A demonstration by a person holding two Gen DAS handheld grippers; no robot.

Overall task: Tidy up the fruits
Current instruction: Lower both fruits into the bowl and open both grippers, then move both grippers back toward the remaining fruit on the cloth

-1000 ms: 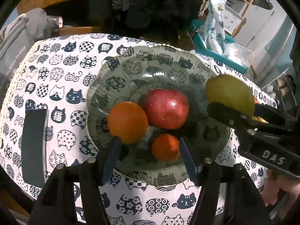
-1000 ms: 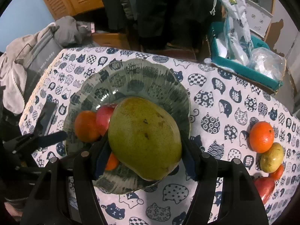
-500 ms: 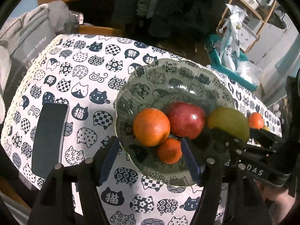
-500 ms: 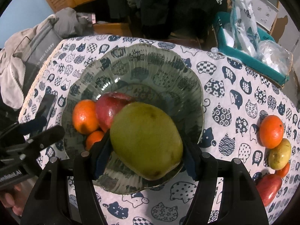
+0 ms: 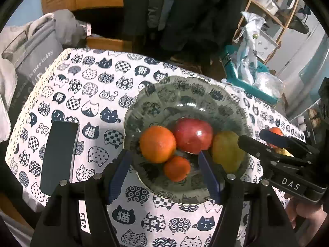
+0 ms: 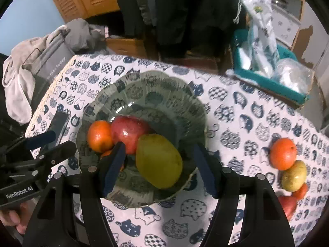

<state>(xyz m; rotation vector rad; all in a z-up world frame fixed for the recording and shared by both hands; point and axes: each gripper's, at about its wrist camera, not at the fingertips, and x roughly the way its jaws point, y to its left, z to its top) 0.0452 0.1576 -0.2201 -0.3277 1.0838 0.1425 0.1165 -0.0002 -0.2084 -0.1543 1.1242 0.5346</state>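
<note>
Glass bowl (image 6: pixel 197 103) sat on the counter (image 6: pixel 236 123), which was covered in a cat-print cloth. In the bowl: green mango (image 6: pixel 158 160), red apple (image 6: pixel 129 131), big orange (image 6: pixel 99 135) and small orange (image 5: pixel 176 168), all bunched at the near side and touching. Mango lay against the apple, resting on the bowl floor.

Right gripper (image 6: pixel 159 168) hung just above the bowl, fingers (image 6: pixel 114 168) spread wide either side of the mango, not touching it. Left gripper (image 5: pixel 164 177) was over the bowl's near rim, fingers (image 5: pixel 118 177) spread too, nothing between them but the small orange lying below in the bowl. In the left view the right gripper showed side-on at the right edge, tips beside the mango.

Loose fruit at the counter's right side, well apart from the bowl: another orange (image 6: pixel 282 154), a yellow-green fruit (image 6: pixel 294 176) touching it, a small orange bit (image 6: pixel 300 191) and a red fruit (image 6: pixel 287 205) at the frame edge.

Dark phone (image 5: pixel 58 156) lay flat left of the bowl. Teal bin (image 6: pixel 273 82) with plastic bags stood past the counter's far right corner. Grey bag (image 5: pixel 35 61) was off the left edge.
</note>
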